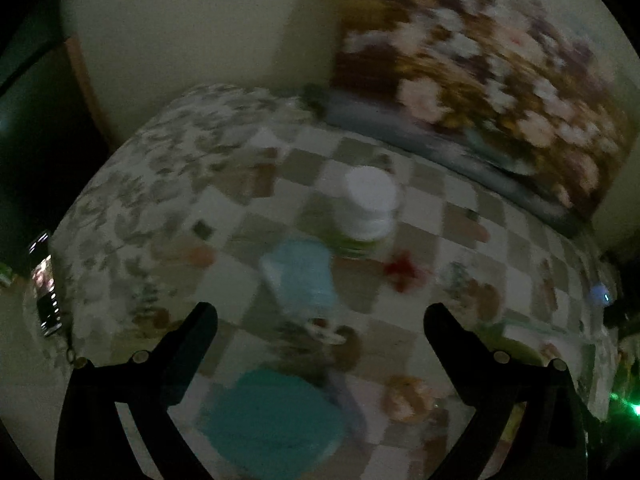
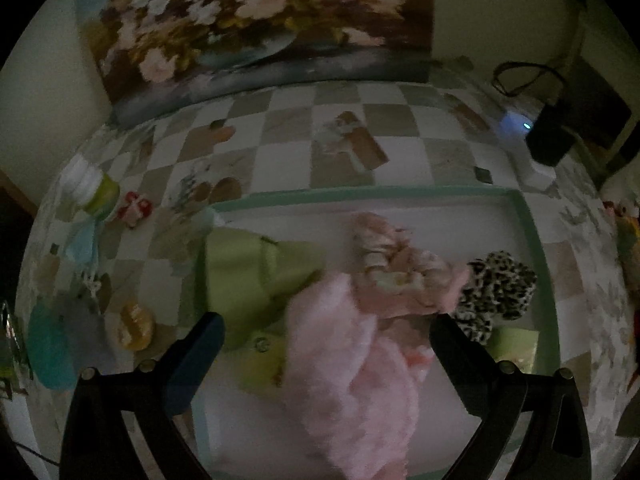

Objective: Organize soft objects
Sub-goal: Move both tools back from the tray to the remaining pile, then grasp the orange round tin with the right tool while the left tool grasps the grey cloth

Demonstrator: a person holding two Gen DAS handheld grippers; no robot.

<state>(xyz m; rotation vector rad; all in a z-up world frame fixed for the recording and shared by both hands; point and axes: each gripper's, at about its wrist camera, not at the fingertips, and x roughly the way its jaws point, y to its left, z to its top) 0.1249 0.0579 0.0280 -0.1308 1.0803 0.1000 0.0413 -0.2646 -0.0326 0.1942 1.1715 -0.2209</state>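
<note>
**Right hand-held gripper over tray, pink item between spread fingers; left hovering over loose items**

Dim light, both views motion-blurred; fine detail unreliable.

Right hand-held gripper [image 2: 326, 334]: fingers spread wide, above green-rimmed tray [image 2: 538, 240]. Pink fluffy item [image 2: 352, 364] lies in the gap between the fingers, reaching toward 6 o'clock of the view. Contact between pads and fabric not visible; judged not gripped. Already in tray: green cloth [image 2: 256, 272] at 9 o'clock of the pink item, pale pink bundle [image 2: 400, 268] at 12 o'clock, leopard-print piece [image 2: 496, 288] at 2 o'clock.

Left hand-held gripper [image 1: 320, 316]: fingers also spread, nothing between them. Light blue soft item [image 1: 302, 276] just past the fingertips at 12 o'clock; teal item [image 1: 272, 412] below, toward 6 o'clock, lying on the checked surface [image 1: 432, 208]. White-lidded container [image 1: 370, 208] at 1 o'clock of the blue item, small red object [image 1: 404, 272] beside it.

Judgement on step: pink item either just placed or about to be adjusted in tray; cannot tell which.

Notes for doing it well:
- If regripping pink item, pinch a thick fold near its middle; fluffy pile compresses and thin edges likely slip.
- Lift straight up before any sideways move, to avoid dragging the pale pink bundle or leopard-print piece.
- Settle it in the bare tray floor toward 6 o'clock, not stacked over the rim.
- For left side, approach the light blue item from above, clear of the container; risk of tipping it.
</note>
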